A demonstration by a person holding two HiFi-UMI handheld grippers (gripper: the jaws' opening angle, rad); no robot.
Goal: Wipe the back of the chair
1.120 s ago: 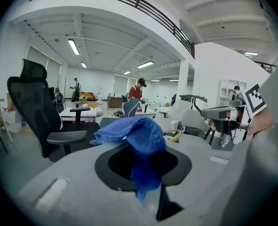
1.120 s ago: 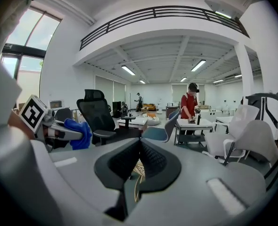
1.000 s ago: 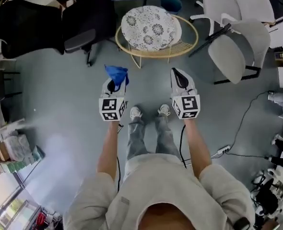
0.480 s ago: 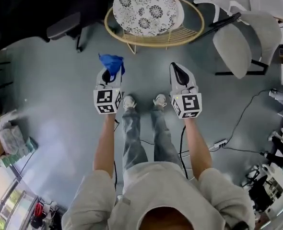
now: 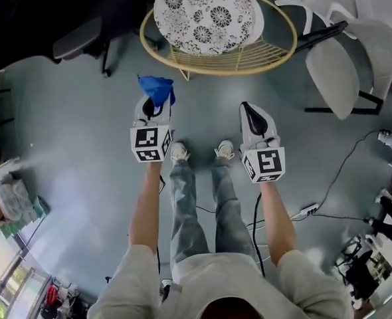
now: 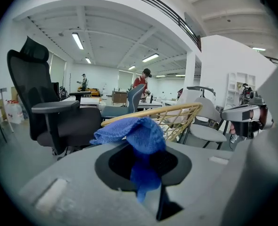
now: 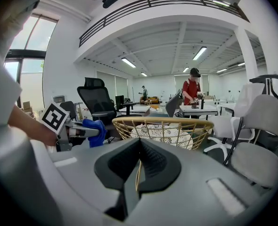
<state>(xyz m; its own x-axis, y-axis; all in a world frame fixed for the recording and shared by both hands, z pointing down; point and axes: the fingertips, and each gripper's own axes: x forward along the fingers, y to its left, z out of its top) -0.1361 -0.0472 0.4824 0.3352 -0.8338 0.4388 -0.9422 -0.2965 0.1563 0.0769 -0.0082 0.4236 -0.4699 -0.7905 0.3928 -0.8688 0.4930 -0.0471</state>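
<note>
A round rattan chair with a flower-patterned cushion stands on the floor ahead of me. My left gripper is shut on a blue cloth that bunches above its jaws, a short way in front of the chair's near rim. In the left gripper view the cloth hangs over the jaws, with the rattan rim behind it. My right gripper is held level beside it, shut and holding nothing. The right gripper view looks at the chair, with the cloth at its left.
A black office chair stands at the far left and white chairs at the far right. A power strip with cables lies on the floor at the right. Boxes sit at the left edge. A person stands at desks far behind.
The rattan chair has come nearer and now looks larger in the head view. Both grippers stay side by side, and the left one still holds the cloth.
</note>
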